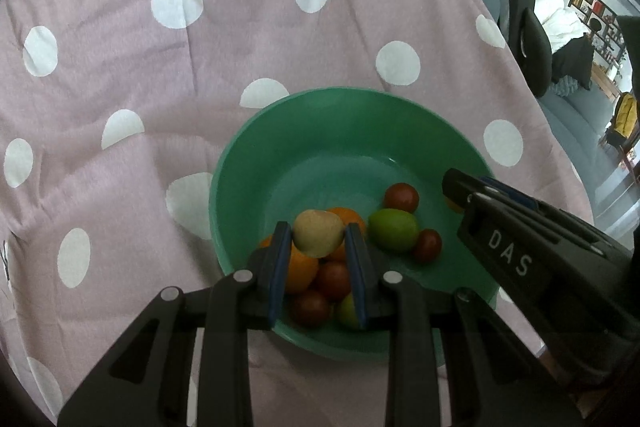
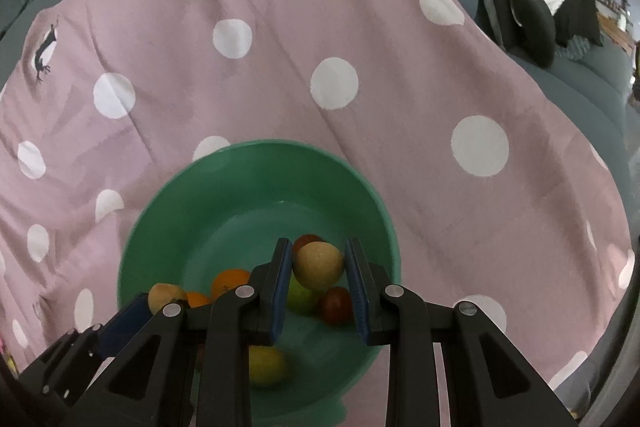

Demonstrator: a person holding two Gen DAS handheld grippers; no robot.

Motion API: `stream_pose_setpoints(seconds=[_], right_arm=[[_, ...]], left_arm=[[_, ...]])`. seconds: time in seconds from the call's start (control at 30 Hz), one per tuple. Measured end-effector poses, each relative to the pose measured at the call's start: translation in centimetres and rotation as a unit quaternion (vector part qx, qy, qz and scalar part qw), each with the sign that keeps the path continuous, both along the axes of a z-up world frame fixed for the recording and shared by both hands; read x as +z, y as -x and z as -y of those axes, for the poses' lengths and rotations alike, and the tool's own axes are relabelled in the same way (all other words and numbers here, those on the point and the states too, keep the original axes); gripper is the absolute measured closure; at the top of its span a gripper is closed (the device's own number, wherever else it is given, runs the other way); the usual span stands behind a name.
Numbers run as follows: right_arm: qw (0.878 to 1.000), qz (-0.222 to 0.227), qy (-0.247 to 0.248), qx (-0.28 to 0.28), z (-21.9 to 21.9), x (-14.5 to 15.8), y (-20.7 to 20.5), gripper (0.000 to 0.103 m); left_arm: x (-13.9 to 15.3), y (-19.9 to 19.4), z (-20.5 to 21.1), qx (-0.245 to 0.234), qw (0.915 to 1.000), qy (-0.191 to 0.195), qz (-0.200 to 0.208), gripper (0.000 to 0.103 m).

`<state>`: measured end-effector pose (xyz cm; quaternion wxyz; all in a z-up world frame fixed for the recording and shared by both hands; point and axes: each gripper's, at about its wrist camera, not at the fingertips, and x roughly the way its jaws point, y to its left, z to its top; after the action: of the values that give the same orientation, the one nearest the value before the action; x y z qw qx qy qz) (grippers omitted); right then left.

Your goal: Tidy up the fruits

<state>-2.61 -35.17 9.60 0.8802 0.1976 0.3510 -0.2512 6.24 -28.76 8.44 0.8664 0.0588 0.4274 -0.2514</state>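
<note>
1. your left gripper (image 1: 318,247) is clamped on a pale tan fruit (image 1: 318,233); the blue pads press on both its sides, and the fruit sits right at the fingertips.
2. your right gripper (image 2: 318,269) is clamped the same way on a second tan fruit (image 2: 319,265), also out at the very tips.
3. both held fruits hang inside the rim of the green bowl (image 1: 280,115), which rests on the pink dotted cloth (image 1: 200,47).
4. the relation that matters: each fruit lies straight ahead of its gripper and directly above fruit already in the bowl. under the left one is an orange (image 1: 300,271) and dark red fruits (image 1: 334,279); under the right one is a green fruit (image 2: 300,297) and a red fruit (image 2: 336,305).
5. the left fruit looks to be touching or nearly touching the pile; i cannot tell which.
6. the grippers sit side by side over the near half of the bowl, left over the left heap, right nearer the right wall.
7. my judgement: the far half of the bowl floor is bare, so a let-go here will likely roll each fruit off the pile toward it.
</note>
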Motion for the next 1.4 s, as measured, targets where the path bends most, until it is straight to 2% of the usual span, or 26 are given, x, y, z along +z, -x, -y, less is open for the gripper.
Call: stream_pose_setpoints(seconds=[0.67,0.73,0.8,0.93,1.0,1.07,1.2,1.3,1.4], right_arm=[[1.0,-0.026,0.006,-0.008,-0.1,-0.7,-0.8,0.074],[1.0,-0.028,0.006,-0.01,-0.1,-0.7,-0.8,0.074],[1.0,-0.026,0.005,-0.01,0.0,-0.6,-0.7,0.073],[1.0,-0.011,0.004,-0.005,-0.2,0.0,-0.1,0.07],[1.0,0.006,0.004,-0.002,-0.4,0.6,0.4,0.06],[1.0,0.021,0.004,0.002,-0.5,1.2,0.8,0.055],[0.999,0.052,0.008,0.001,-0.7,2.6,2.0,0.05],[0.997,0.069,0.018,-0.005,-0.9,3.7,3.0,0.044],[0.996,0.082,0.027,-0.009,-1.0,4.6,3.7,0.044]], left_arm=[[-0.8,-0.4,0.1,0.004,0.9998,-0.005,-0.018,0.076],[-0.7,-0.3,0.1,0.003,0.9999,-0.009,-0.012,0.07],[-0.4,-0.2,-0.1,0.006,0.9999,-0.006,-0.009,0.047],[0.9,0.6,-0.6,0.003,0.9999,0.006,0.011,0.036],[1.8,1.2,-0.8,0.004,0.9996,0.006,0.028,0.028],[2.7,1.7,-1.1,0.007,0.9991,0.005,0.042,0.021],[4.4,2.7,-2.2,0.026,0.9969,0.004,0.074,0.005],[5.5,3.4,-3.0,0.036,0.9949,0.011,0.094,0.001],[6.3,3.9,-3.7,0.037,0.9943,0.022,0.098,0.001]])
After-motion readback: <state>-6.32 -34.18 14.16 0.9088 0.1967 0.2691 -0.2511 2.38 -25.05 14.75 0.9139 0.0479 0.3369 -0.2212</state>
